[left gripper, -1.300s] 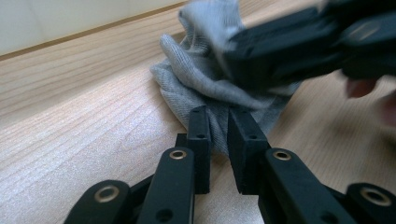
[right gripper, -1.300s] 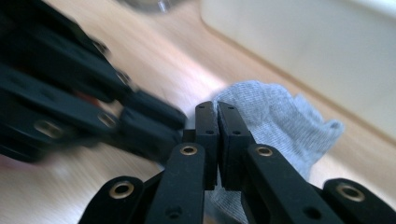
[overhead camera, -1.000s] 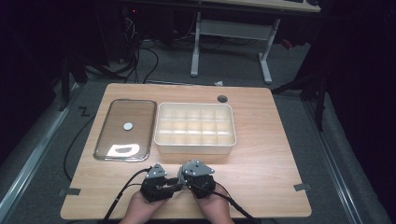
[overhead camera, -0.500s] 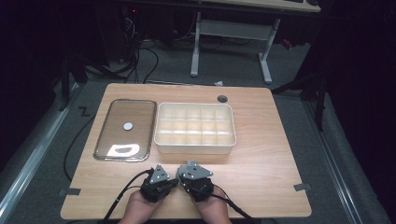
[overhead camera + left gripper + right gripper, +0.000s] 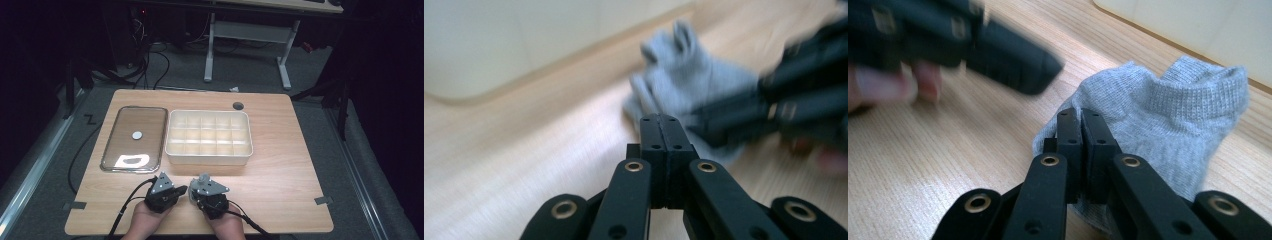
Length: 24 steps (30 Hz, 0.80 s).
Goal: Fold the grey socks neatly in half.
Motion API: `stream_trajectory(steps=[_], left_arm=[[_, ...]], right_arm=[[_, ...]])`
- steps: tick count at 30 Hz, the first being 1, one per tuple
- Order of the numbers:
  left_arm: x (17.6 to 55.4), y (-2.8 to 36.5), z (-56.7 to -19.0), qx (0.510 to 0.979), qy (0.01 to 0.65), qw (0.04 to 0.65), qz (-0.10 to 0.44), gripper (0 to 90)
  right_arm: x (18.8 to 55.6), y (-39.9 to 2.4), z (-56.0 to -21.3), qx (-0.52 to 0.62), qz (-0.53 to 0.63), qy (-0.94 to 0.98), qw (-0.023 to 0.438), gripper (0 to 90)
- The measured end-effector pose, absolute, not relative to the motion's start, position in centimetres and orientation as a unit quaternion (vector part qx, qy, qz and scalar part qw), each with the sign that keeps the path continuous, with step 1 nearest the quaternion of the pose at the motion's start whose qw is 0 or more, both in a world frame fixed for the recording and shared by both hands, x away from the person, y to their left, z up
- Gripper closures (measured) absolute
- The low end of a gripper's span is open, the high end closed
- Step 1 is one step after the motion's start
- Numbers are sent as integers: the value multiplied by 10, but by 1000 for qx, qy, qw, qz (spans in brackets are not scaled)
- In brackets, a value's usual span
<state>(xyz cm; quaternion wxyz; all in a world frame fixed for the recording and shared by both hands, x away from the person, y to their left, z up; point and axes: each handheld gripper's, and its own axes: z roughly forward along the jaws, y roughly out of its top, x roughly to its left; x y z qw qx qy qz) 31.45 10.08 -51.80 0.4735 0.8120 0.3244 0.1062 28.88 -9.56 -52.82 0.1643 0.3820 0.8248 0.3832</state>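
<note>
L claw (image 5: 663, 131) just shut, empty | divided box (image 5: 208, 136) empty | tray (image 5: 134, 137): white disc (image 5: 137, 135)

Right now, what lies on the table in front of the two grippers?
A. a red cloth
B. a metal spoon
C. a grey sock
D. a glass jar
C: the right gripper view shows a grey sock with a ribbed cuff lying on the wooden table, just beyond the shut right gripper.

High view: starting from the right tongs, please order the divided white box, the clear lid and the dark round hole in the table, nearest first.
From the right tongs:
1. Divided white box, directly beyond them, mid-table.
2. Clear lid, to the left of the box.
3. Dark round hole, near the far edge, behind the box.
</note>
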Motion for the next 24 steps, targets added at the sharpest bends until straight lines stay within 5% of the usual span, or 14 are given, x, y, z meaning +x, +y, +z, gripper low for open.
stream_trajectory(steps=[15, 24], left_arm=[[329, 93, -533, 824, 323, 462, 56, 900], [327, 91, -534, 826, 320, 460, 66, 900]], right_arm=[[274, -81, -525, 353, 386, 838, 154, 820], [274, -117, -495, 381, 420, 804, 181, 815]])
